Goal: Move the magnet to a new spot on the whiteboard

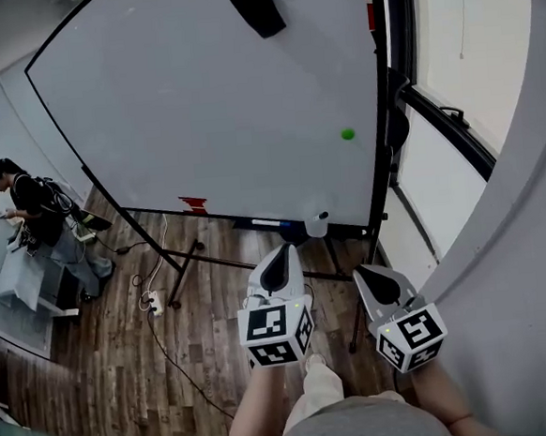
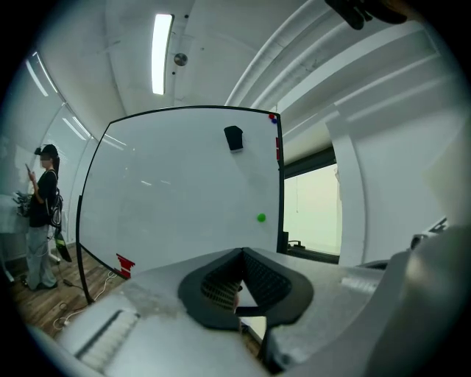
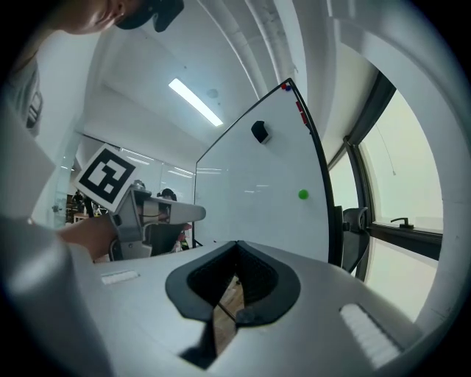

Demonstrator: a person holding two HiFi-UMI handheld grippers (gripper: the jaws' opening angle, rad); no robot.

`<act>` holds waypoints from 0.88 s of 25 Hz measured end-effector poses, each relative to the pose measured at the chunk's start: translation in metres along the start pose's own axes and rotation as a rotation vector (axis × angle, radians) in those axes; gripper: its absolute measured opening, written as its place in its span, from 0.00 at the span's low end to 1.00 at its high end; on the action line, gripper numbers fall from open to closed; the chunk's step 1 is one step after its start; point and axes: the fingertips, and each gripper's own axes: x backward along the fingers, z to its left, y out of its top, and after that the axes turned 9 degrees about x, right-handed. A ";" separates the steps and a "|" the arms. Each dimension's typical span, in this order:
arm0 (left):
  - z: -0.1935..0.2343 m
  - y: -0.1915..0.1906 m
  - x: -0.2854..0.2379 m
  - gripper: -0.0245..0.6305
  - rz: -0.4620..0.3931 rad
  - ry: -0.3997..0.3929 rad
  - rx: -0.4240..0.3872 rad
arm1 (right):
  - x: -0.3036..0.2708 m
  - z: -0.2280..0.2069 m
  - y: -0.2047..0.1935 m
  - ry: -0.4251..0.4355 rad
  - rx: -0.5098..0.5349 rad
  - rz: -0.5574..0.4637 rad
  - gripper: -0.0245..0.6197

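The green magnet [image 1: 347, 133] sticks to the whiteboard [image 1: 198, 105] on its right side, near the right frame, well below the black eraser [image 1: 257, 8] that sits near the board's top edge. Both tools are held side by side on the near side of the board's stand, over the wooden floor [image 1: 199, 359], well apart from the magnet. The left tool [image 1: 281, 257] has its jaws closed together with nothing between them; the magnet lies far ahead, up and to its right. The right tool [image 1: 372, 280] is also closed and empty, and the magnet lies far ahead of it. A person [image 1: 32, 208] stands far left.
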 end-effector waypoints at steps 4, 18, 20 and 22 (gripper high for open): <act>0.004 -0.021 0.039 0.04 0.026 0.022 0.007 | 0.015 0.023 -0.002 0.033 -0.010 0.002 0.04; 0.010 -0.067 0.153 0.04 0.028 0.108 0.067 | 0.063 0.089 -0.014 0.115 -0.020 0.018 0.04; 0.008 -0.071 0.162 0.04 0.025 0.111 0.069 | 0.068 0.094 -0.016 0.122 -0.020 0.021 0.04; 0.006 -0.073 0.168 0.04 0.024 0.114 0.072 | 0.073 0.099 -0.018 0.128 -0.015 0.023 0.04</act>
